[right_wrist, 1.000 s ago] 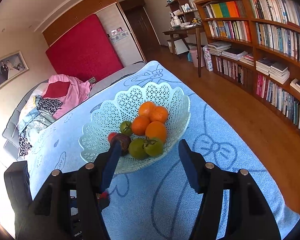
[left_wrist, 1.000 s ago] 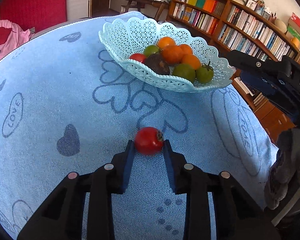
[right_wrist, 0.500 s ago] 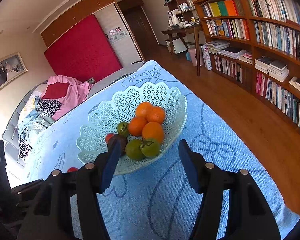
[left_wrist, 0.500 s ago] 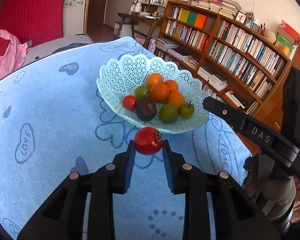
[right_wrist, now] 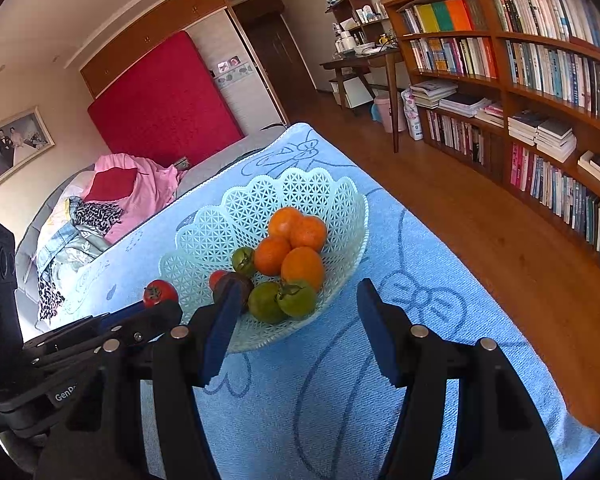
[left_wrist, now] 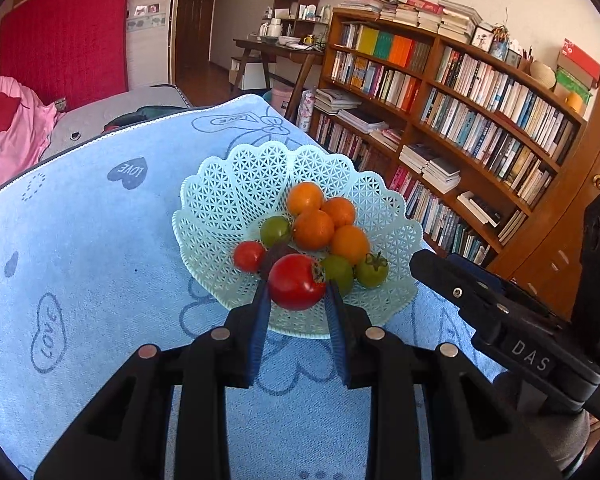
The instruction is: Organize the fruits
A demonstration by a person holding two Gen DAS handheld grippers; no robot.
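My left gripper is shut on a red tomato and holds it in the air, just before the near rim of a pale green lattice basket. The basket holds several oranges, green tomatoes, a small red tomato and a dark fruit. In the right wrist view the held tomato shows left of the basket. My right gripper is open and empty, above the cloth in front of the basket.
The basket stands on a blue towel with heart and bow prints over a table. The table's right edge drops to a wooden floor. Bookshelves line the right wall. A bed with clothes lies beyond.
My left gripper has lifted the red tomato off the towel and carried it forward to the basket's near rim. The right gripper has stayed open and nearly still.
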